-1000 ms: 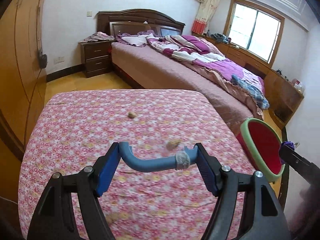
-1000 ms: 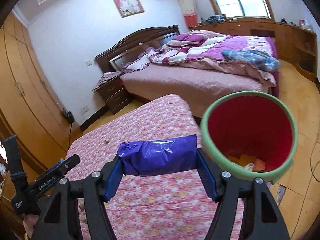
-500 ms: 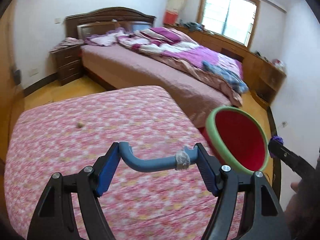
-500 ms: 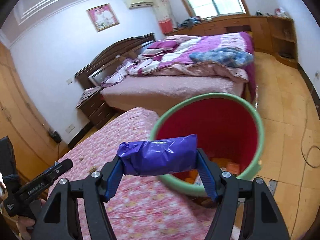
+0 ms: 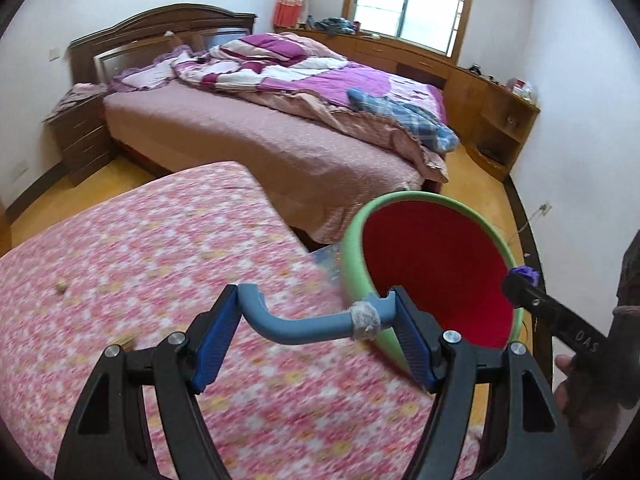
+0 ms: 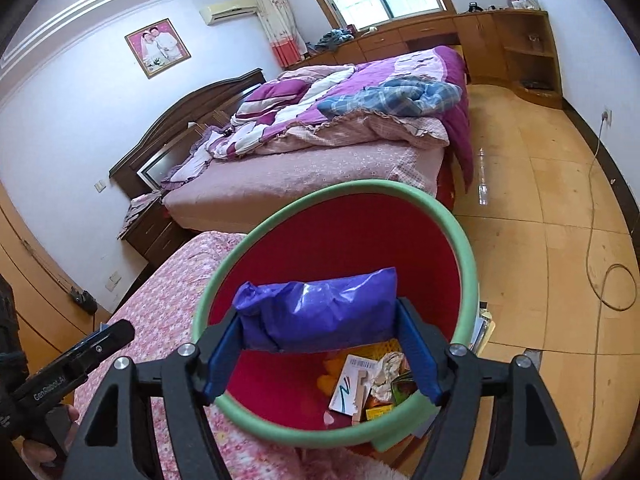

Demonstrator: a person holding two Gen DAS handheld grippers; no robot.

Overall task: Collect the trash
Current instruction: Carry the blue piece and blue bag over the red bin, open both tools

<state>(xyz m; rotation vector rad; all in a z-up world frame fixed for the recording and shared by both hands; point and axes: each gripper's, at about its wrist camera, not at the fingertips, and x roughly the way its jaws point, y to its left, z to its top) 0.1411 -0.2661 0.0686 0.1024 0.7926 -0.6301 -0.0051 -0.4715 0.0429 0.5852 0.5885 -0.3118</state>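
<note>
My left gripper [image 5: 316,320] is shut on a curved blue-grey tube [image 5: 304,330] with a band of clear tape near one end. It hovers over the edge of the pink floral table [image 5: 140,260], just left of the red bin with a green rim [image 5: 352,248]. My right gripper [image 6: 320,320] holds a purple plastic packet [image 6: 320,308] over the bin's mouth [image 6: 468,264]. Its jaws are opening, with the packet still spanning both pads. Paper and carton trash [image 6: 360,384] lies in the bin's bottom.
Small brown crumbs [image 5: 61,288] lie on the table cloth. A large bed [image 5: 280,140] with rumpled quilts stands behind, with a nightstand [image 5: 80,132] at its left. On the wooden floor lie a clear bottle [image 6: 483,178] and a looped cable [image 6: 616,284].
Both grippers have swung right, from above the table toward the bin. The purple packet now hangs over the bin's mouth, and the bin's contents have come into view.
</note>
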